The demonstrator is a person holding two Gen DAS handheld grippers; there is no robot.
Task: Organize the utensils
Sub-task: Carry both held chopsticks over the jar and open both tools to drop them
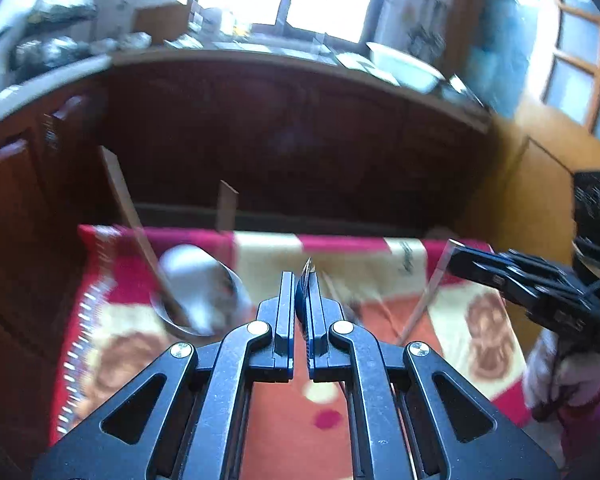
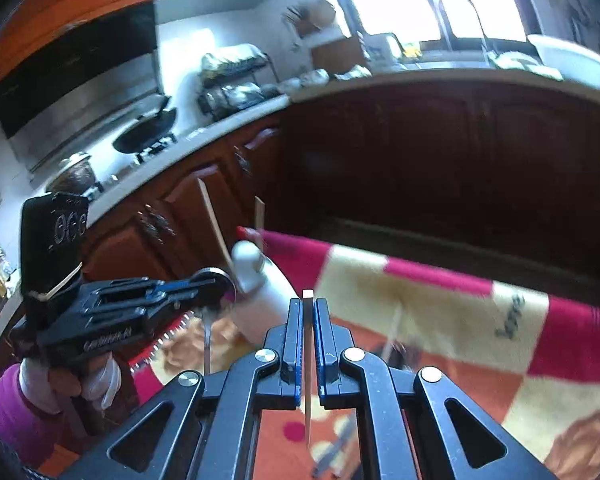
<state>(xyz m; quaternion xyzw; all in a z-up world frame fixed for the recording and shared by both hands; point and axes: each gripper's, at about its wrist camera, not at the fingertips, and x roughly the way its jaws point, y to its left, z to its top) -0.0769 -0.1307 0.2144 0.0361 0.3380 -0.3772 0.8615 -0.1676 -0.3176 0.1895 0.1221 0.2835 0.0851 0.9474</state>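
We see the left gripper (image 1: 300, 280) with its jaws pressed nearly together on a thin metal utensil (image 1: 308, 270), whose pointed tip sticks out just past the fingertips. In the right wrist view that same utensil's slim handle (image 2: 207, 344) hangs down below the left gripper (image 2: 220, 284), so its long axis runs roughly up and down. The right gripper (image 2: 308, 300) is likewise clamped, on a pale flat stick (image 2: 308, 360); its squared end shows between the pads and the rest drops straight down toward the cloth. From the left wrist view the stick (image 1: 432, 284) slants down from the right gripper (image 1: 454, 258).

Both tools hang above a tablecloth (image 1: 380, 264) patterned in red, cream and orange, with brown medallions. Dark script is printed near its far edge, too blurred for us to read. On the cloth's left part stands a shiny metal cup (image 1: 204, 288) holding two pale wooden sticks that lean upward.

Beyond the cloth runs a dark wooden cabinet front (image 1: 280, 128) under a light countertop (image 2: 420, 76), with a bright window behind. Left of the cabinets we see a stove with a black pan (image 2: 146, 130).
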